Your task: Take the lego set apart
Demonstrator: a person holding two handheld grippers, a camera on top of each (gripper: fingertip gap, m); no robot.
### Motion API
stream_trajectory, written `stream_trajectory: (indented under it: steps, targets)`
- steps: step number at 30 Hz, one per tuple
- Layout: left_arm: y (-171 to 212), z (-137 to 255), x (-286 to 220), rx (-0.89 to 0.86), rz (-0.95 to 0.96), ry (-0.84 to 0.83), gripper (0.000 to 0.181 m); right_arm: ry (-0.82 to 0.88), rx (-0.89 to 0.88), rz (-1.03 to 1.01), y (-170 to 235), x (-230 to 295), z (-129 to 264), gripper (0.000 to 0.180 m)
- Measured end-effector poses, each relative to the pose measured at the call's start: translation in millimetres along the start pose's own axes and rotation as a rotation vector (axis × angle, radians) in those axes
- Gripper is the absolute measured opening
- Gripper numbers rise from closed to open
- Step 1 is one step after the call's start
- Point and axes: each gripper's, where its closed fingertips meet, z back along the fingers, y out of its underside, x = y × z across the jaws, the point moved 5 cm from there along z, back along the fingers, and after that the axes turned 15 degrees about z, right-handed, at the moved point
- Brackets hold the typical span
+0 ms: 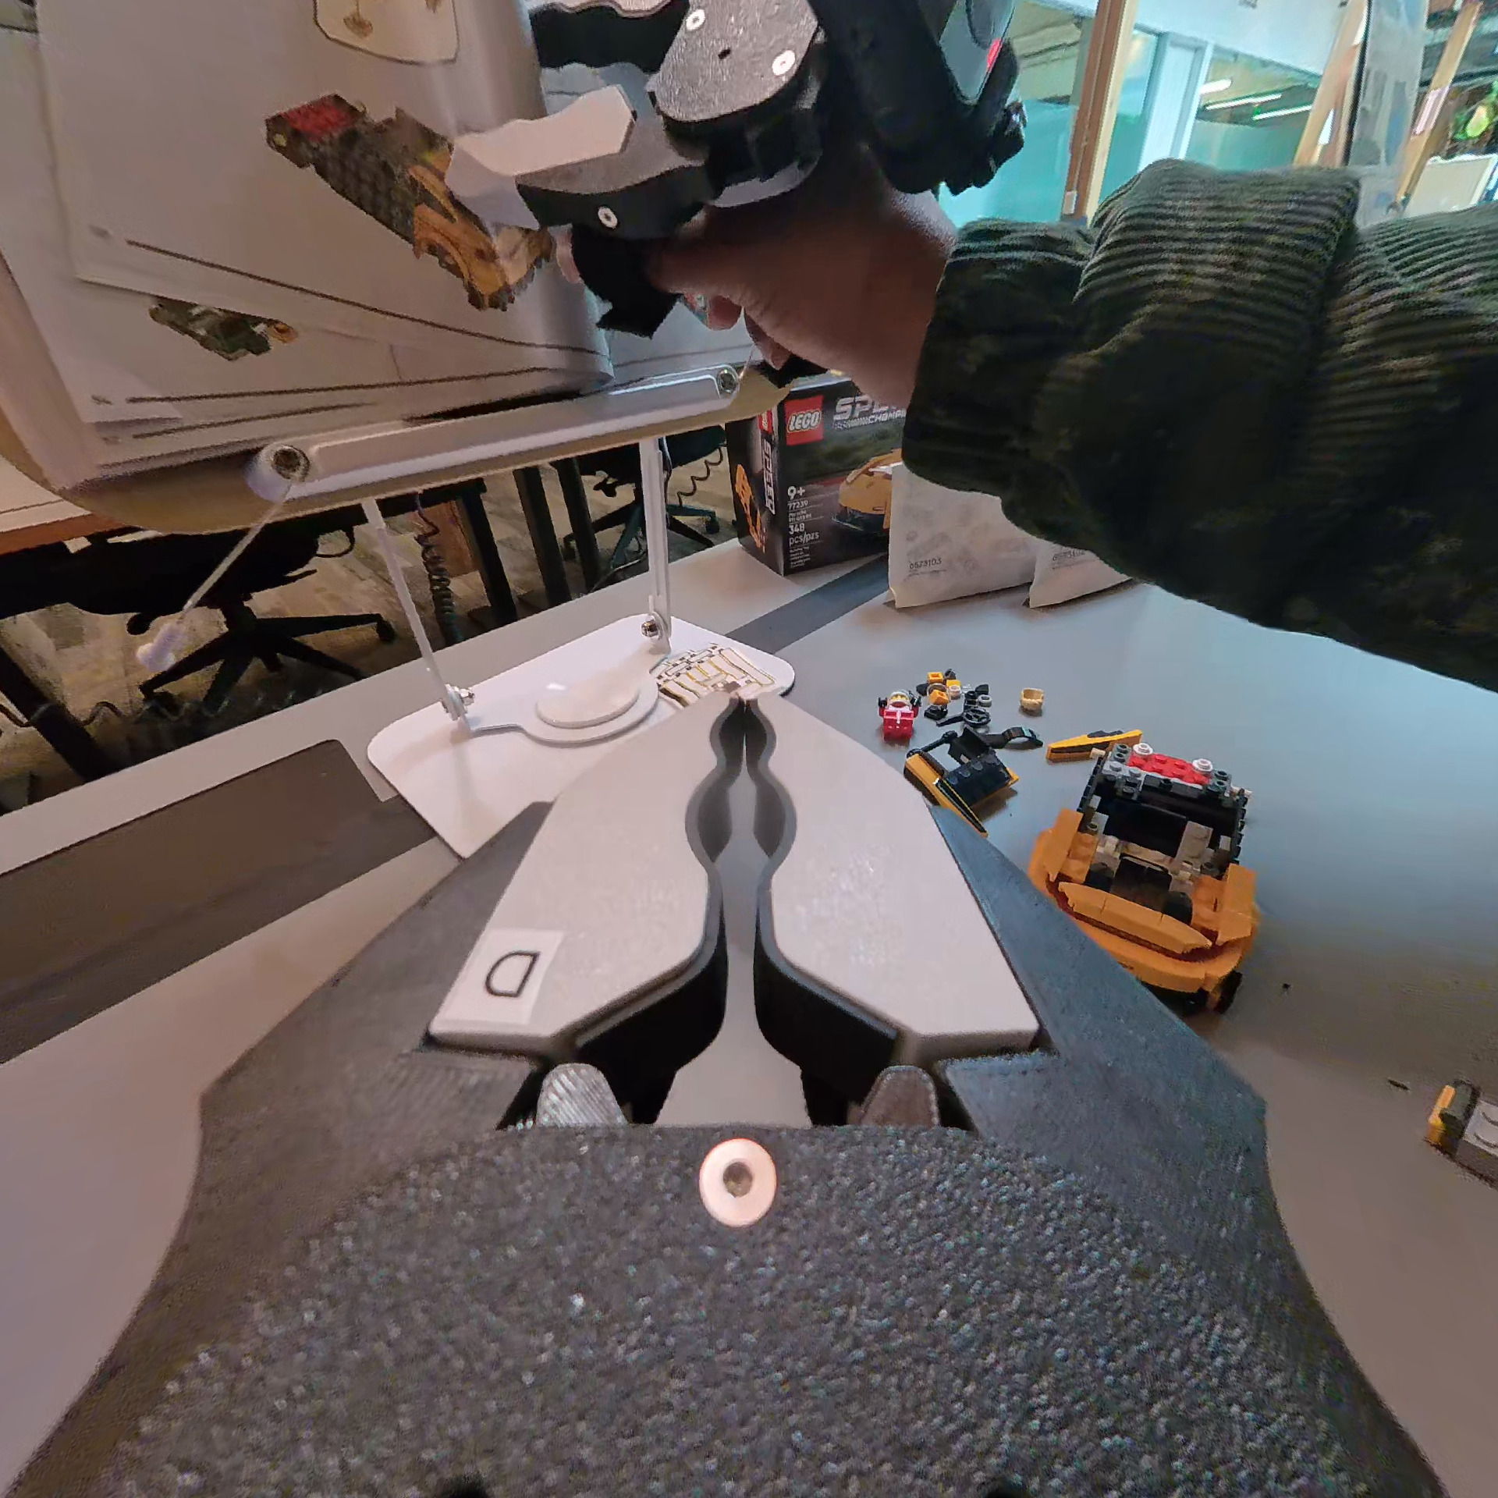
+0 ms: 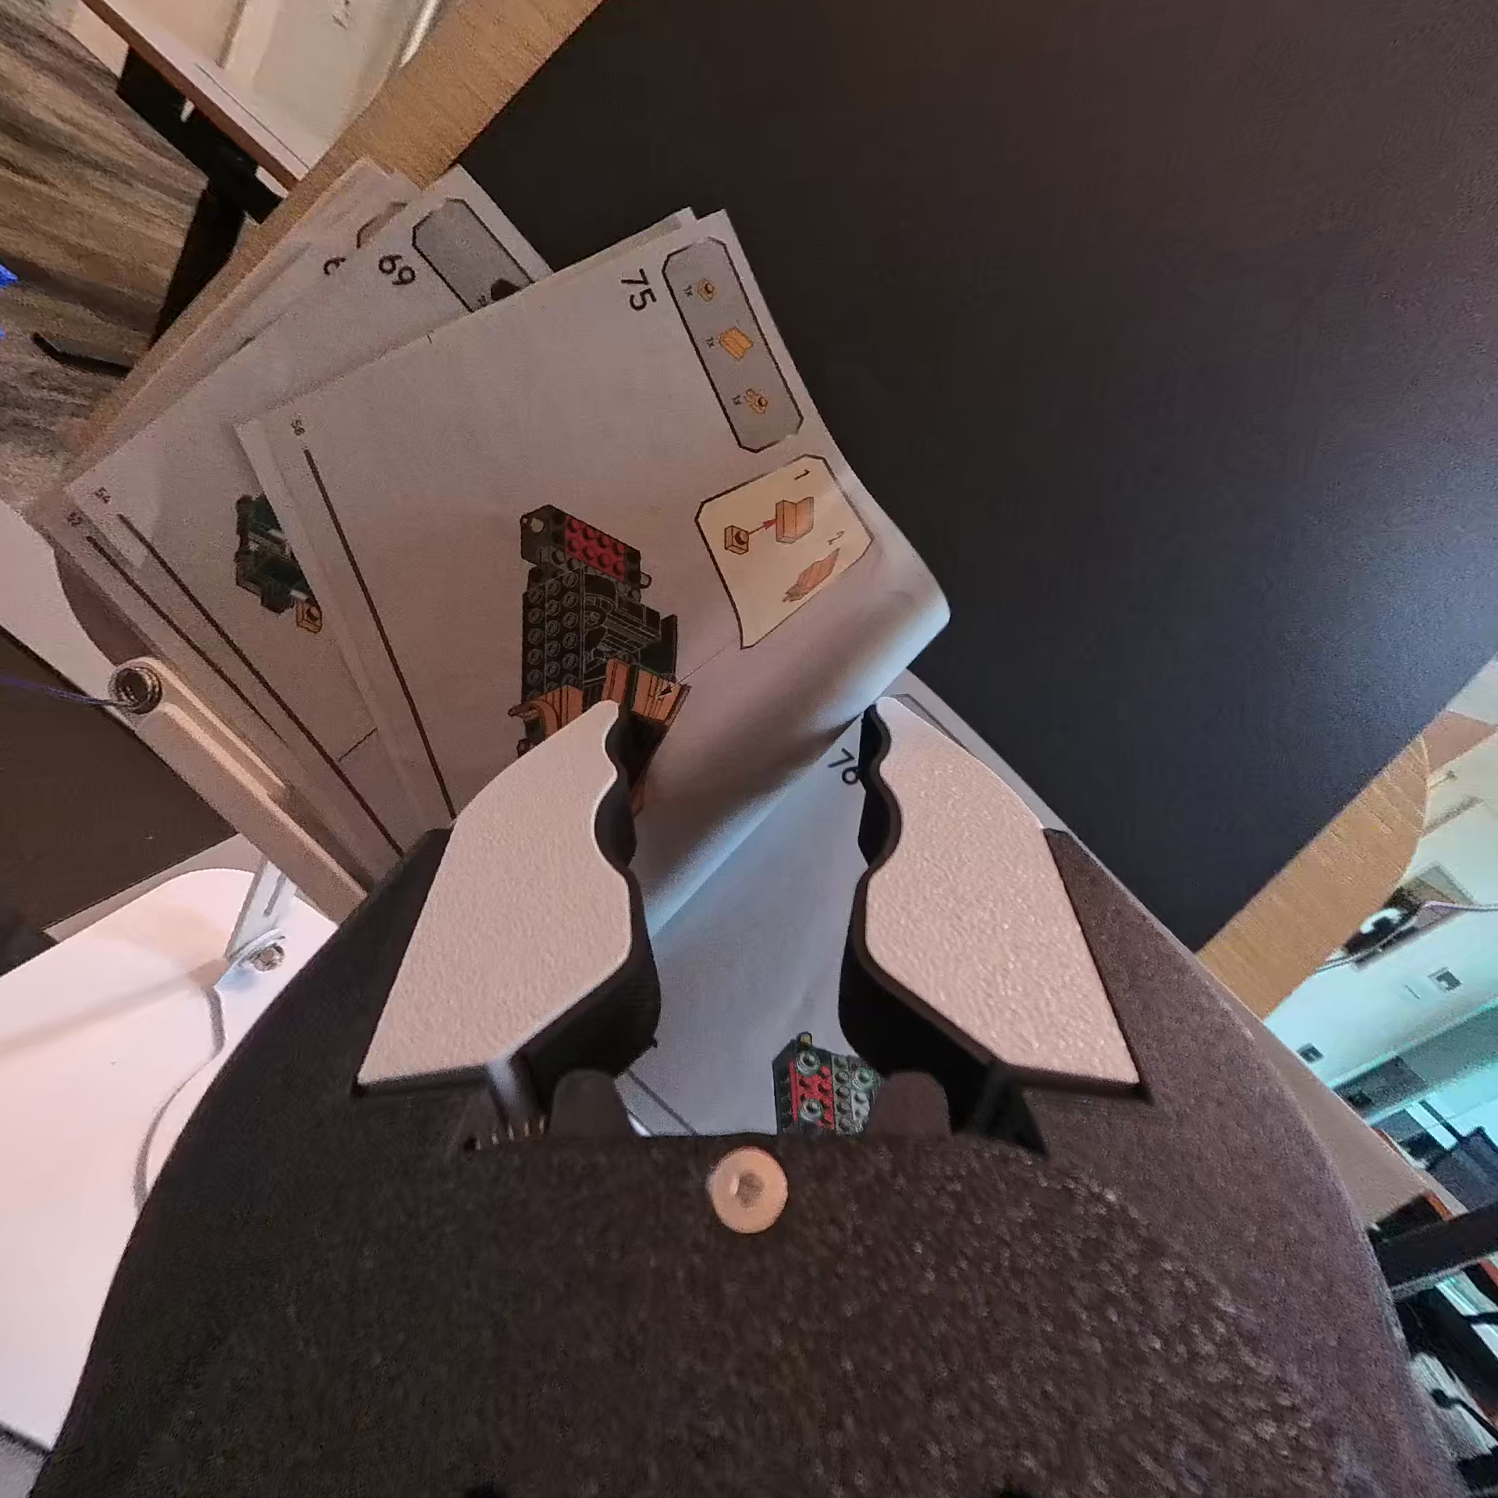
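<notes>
Left wrist view: left gripper (image 1: 742,709) fingers together, empty; right gripper (image 2: 742,725) fingers apart around booklet page (image 2: 519,519) on stand (image 1: 486,766).

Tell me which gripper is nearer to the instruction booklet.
Right. The right gripper is open right at the instruction booklet on its stand, its fingertips at a curled page. The left gripper is shut, low over the table, below and in front of the booklet.

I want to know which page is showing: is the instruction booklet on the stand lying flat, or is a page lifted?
A page is lifted. In the right wrist view one sheet of the instruction booklet curls up, between the open right tongs.
</notes>
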Motion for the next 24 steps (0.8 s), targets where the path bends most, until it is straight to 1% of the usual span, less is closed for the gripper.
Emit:
stream_trajectory:
  steps: [7,17,18,19,23,24]
  targets:
    - [10,-5,0,0.043,-0.006,0.004,0.000,-0.008,-0.035,-0.019,4,-4,7,0.051]
    - [16,-8,-1,0.075,0.006,0.025,0.000,-0.020,-0.132,-0.075,23,-15,25,0.052]
    - [17,-8,-1,0.078,0.006,0.026,0.000,-0.020,-0.138,-0.084,25,-17,27,0.048]
    - [18,-9,-1,0.081,0.006,0.027,0.000,-0.024,-0.145,-0.095,27,-18,29,0.040]
    - [21,-10,-2,0.095,0.005,0.031,0.000,-0.014,-0.160,-0.142,38,-27,35,0.030]
    - [22,-11,-2,0.098,0.005,0.031,0.000,-0.016,-0.163,-0.170,41,-29,36,0.025]
